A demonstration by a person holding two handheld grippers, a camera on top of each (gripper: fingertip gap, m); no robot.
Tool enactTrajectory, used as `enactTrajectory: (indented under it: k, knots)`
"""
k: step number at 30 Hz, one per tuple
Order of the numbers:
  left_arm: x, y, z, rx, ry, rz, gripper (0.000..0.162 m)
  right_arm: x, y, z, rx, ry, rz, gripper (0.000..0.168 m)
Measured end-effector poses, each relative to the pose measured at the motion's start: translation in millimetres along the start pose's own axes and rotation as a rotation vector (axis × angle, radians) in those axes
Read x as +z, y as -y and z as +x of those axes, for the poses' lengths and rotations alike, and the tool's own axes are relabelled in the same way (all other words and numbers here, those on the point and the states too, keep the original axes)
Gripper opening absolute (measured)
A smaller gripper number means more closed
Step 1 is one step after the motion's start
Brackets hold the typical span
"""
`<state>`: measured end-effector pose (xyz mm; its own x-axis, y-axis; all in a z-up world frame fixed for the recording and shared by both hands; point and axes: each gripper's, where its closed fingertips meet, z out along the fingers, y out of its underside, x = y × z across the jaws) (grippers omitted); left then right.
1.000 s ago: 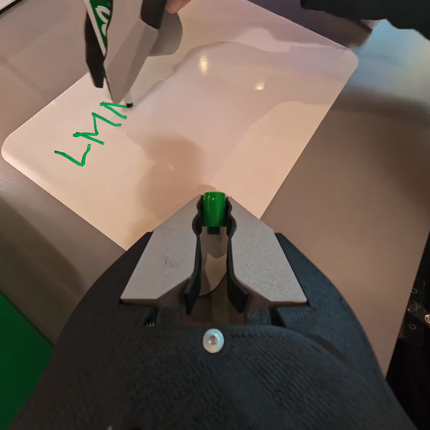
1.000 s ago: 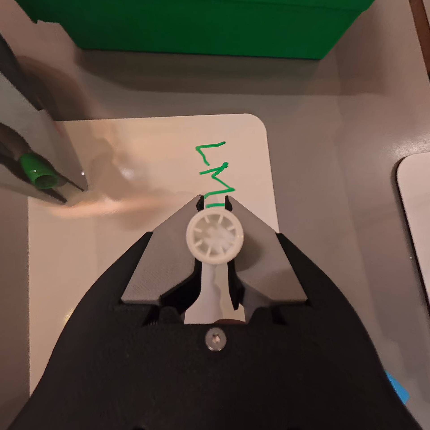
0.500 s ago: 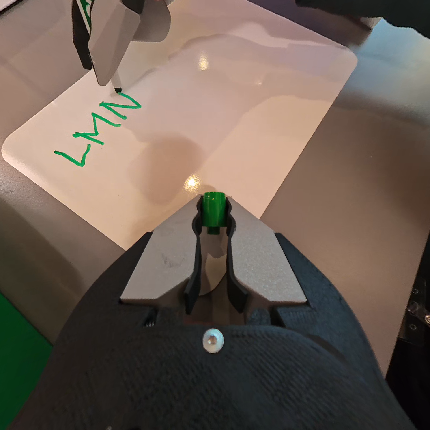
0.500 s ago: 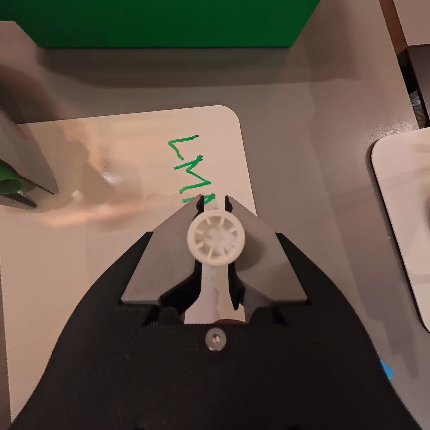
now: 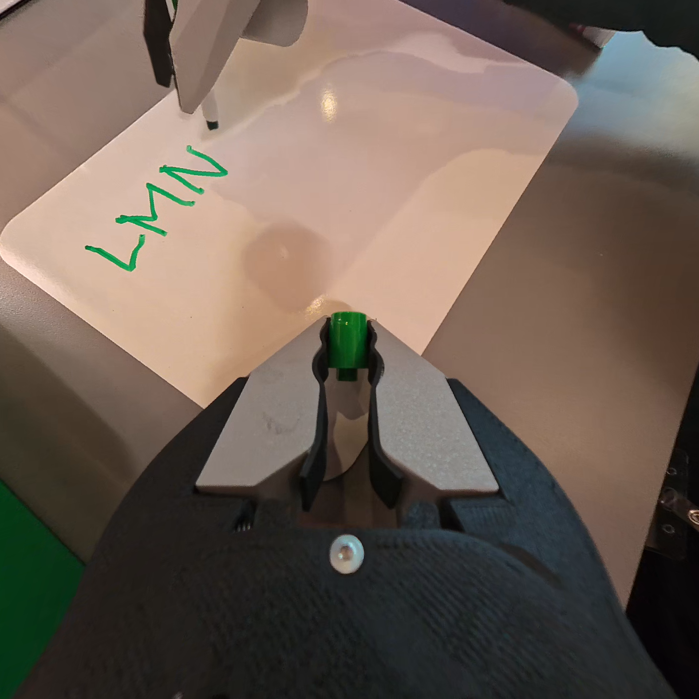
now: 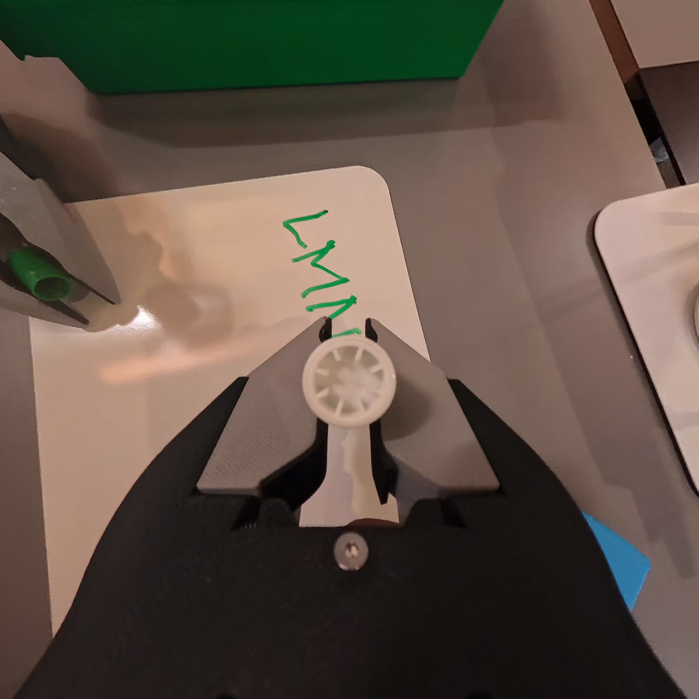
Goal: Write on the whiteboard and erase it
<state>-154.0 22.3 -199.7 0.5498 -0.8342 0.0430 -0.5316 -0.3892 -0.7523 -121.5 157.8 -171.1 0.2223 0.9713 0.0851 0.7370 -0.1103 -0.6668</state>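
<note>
Two tongs engaged: left tongs point(image 5: 348, 342) clenched on green cap point(image 5: 347, 346), right tongs point(image 6: 347, 329) grasping marker point(image 6: 348, 382), tip just above whiteboard point(image 5: 397, 159) on bench point(image 5: 567, 302). Green writing point(image 5: 159, 210) present. Recommended: recap squarely, then erase with even strokes.
</note>
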Motion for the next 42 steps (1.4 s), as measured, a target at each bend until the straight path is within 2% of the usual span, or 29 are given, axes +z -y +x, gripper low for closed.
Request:
enactTrajectory:
  k: [13,27,35,42]
  knots:
    - [0,0,0,0.002,0.002,0.0,0.015,4,-6,11,0.043,-0.032,-0.012,0.014]
    - [0,0,0,0.005,0.003,-0.001,0.015,-2,-13,-18,-0.001,0.081,-0.047,0.015]
    - [0,0,0,0.005,0.004,-0.001,0.015,-5,-21,16,0.06,-0.045,-0.06,0.014]
    - [0,0,0,0.002,0.001,0.0,0.015,5,-8,9,0.056,-0.018,-0.014,0.014]
